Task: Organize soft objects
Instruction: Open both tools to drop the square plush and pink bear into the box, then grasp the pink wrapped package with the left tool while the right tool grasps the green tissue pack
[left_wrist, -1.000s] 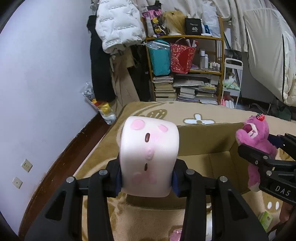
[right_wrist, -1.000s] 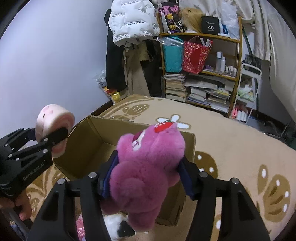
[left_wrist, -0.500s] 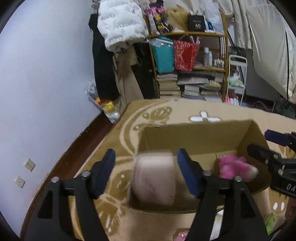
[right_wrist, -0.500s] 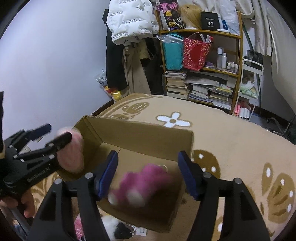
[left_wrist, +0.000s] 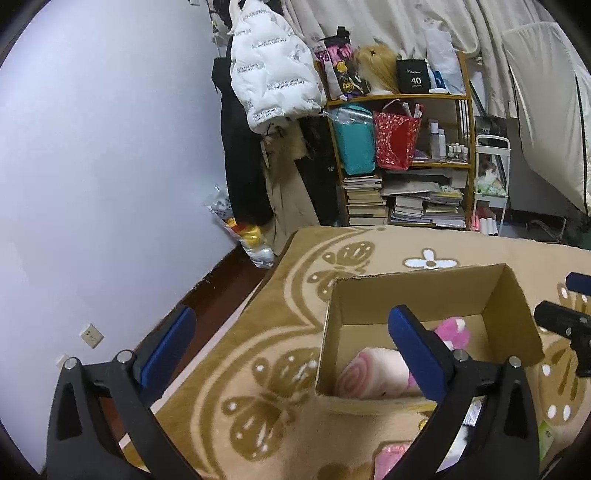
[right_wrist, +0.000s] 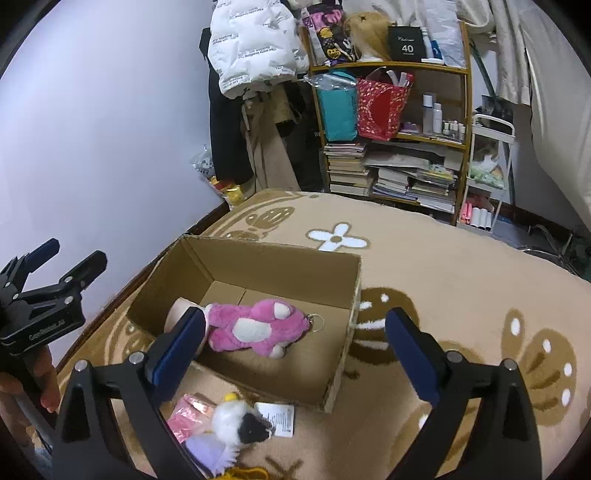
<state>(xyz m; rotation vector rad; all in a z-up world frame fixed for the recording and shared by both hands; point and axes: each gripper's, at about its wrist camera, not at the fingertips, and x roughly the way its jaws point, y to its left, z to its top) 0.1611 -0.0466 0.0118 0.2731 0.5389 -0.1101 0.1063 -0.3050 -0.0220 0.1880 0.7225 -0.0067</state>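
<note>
My left gripper (left_wrist: 288, 339) and right gripper (right_wrist: 295, 336) are both opening, nothing between their jaws. The pink plush bear (right_wrist: 255, 326) and swirl-ended pillow (left_wrist: 373, 373) lie inside the cardboard box (right_wrist: 266, 262) on the rug (right_wrist: 461, 273).

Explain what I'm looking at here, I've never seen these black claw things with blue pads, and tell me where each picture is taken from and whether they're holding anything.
These are two hand-held grabbing tools, one in each of a person's hands, each with a camera looking out along its fingers. One picture comes from the left claw, the other from the right claw. Both claws' jaws are opening, with nothing between them.

On the patterned blanket stands an open cardboard box. Inside lie a pink plush bear and a pale pink roll-shaped cushion. In front of the box, outside it, lie more soft toys, including a white and black plush. In the right claw's picture, the left claw appears at the left edge, with a hand under it.
</note>
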